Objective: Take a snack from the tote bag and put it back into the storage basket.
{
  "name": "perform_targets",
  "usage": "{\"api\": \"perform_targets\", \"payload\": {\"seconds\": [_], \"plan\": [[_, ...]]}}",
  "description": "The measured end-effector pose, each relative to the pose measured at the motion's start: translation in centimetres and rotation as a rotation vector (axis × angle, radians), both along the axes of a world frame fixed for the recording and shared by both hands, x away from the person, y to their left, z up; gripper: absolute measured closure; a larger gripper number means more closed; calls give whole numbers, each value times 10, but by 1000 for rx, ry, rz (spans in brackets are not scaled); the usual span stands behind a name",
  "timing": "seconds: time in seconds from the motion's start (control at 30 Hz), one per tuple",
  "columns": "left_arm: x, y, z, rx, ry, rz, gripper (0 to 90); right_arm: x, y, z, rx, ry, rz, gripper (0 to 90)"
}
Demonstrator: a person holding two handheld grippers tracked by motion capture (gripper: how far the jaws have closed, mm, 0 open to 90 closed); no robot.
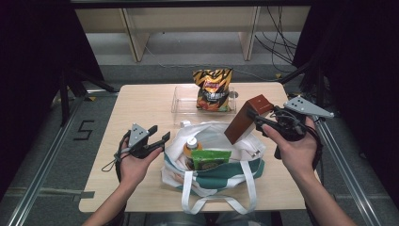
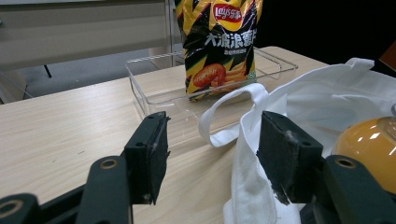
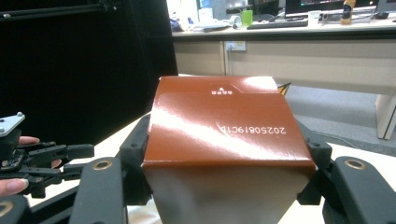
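An office-like lab: black curtains (image 1: 28,70) flank the wooden table (image 1: 141,103), loose cables (image 1: 277,42) trail behind it, and monitors (image 3: 261,7) crowd a desk (image 3: 280,28) beyond.

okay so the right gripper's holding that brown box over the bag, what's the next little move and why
Probably carry the brown box across to the clear tray. The right gripper grips it, tilted, above the tote bag; the chip bag already stands in that tray, suggesting unpacking. The left gripper waits open beside the bag.
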State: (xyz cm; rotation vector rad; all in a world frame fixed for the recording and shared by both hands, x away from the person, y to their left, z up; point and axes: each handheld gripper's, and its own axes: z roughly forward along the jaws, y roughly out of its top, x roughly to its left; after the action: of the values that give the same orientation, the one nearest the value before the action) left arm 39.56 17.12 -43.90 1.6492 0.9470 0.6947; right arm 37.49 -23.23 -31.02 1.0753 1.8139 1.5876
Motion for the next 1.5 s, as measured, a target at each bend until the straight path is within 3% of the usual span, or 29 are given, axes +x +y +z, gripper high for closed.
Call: {"api": "perform_targets", "payload": {"seconds": [0.03,0.2,0.23,0.53,1.2,1.43,1.5], "plan": [[0,0,0,-3,0,1,422,-1,1,1,15,20,-4,390],[0,0,0,1,-1,0,422,-1,0,7,24,4,-11,390],[0,0,0,-3,0,1,422,0,-2,8,6,-14,-7,390],[0,0,0,-3,1,2,422,1,-5,15,29,-8,-26,390],[0,-2,0,-3,-4,-2,422,6,-8,19,18,-51,-30,390],[0,-1,0,-5,-1,-1,422,5,-8,21,37,-38,-38,390],[0,-1,0,-5,-2,0,422,7,-9,21,30,-61,-35,390]]}}
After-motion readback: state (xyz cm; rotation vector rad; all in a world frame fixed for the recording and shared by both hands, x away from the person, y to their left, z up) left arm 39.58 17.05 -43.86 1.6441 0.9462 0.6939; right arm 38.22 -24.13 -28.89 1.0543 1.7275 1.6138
